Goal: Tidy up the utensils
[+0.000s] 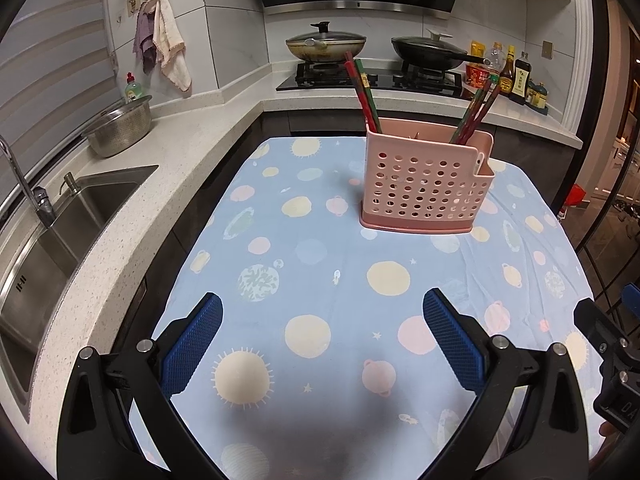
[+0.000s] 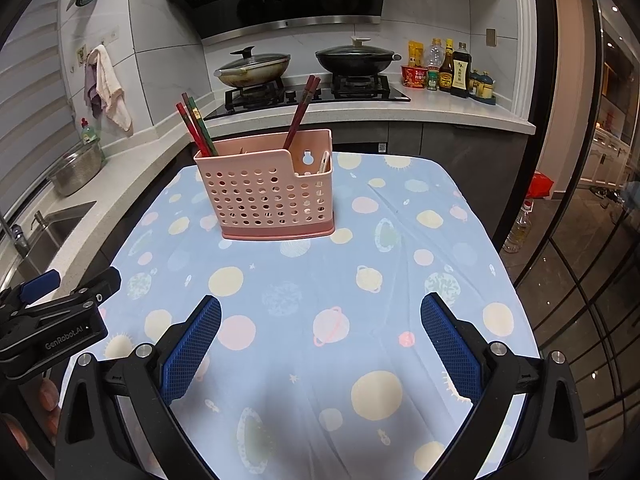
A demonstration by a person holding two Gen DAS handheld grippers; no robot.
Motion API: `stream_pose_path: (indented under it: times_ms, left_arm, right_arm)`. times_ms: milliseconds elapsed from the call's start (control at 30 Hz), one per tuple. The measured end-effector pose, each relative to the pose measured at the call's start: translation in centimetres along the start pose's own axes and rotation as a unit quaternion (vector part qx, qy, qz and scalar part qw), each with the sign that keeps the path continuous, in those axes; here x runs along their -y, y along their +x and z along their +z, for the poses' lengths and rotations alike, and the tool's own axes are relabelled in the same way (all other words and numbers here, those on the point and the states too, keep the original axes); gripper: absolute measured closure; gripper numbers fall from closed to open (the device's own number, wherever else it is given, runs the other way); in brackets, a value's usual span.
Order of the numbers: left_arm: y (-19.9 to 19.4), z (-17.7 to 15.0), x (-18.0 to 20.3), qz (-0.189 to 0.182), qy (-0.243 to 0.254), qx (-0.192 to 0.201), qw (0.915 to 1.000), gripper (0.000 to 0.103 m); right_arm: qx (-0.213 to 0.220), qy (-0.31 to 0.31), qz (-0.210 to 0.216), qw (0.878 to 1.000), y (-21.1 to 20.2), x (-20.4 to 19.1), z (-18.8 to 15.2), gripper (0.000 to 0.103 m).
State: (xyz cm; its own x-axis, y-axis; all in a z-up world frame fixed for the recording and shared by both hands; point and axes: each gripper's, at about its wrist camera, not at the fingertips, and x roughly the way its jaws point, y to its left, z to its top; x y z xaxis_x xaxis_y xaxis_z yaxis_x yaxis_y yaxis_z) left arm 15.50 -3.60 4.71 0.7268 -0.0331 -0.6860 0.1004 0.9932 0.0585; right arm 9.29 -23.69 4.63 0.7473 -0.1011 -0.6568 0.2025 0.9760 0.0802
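1. Pink perforated plastic utensil caddy point(image 2: 269, 196) stands upright at the far middle of the blue planet-print tablecloth point(image 2: 304, 280); bare cloth all round it.
2. Red chopsticks point(image 2: 301, 110) inside, long axes leaning up and outward; left bunch left, right bunch right.
3. Left gripper point(image 1: 322, 340) and right gripper point(image 2: 320, 340) hover over the near cloth; fingers spread wide, nothing held.

The right gripper point(image 2: 320, 340) fills the lower frame, its 2 blue pads point(image 2: 192, 348) spread wide with nothing between them, above a blue planet-print tablecloth point(image 2: 400, 280). A pink perforated utensil holder point(image 2: 268, 196) stands upright at centre-left, chopsticks point(image 2: 198, 128) leaning out of it. The left gripper point(image 2: 56, 312) shows at the left edge.
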Motion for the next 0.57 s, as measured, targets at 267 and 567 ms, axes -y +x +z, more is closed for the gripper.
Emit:
stream_pose_path:
  times_ms: [267,567]
  left_arm:
    - [0.31,-0.04,-0.13,0.0,0.0,-0.004,1.0,0.007]
    - [0.58,-0.12,-0.32,0.008,-0.004,-0.005,0.9999,0.007]
  right_arm:
    - [-0.002,0.001,-0.003,1.0,0.13,0.07,-0.07,0.007]
    - [-0.003,0.0,-0.003,1.0,0.24,0.01,-0.06,0.007]
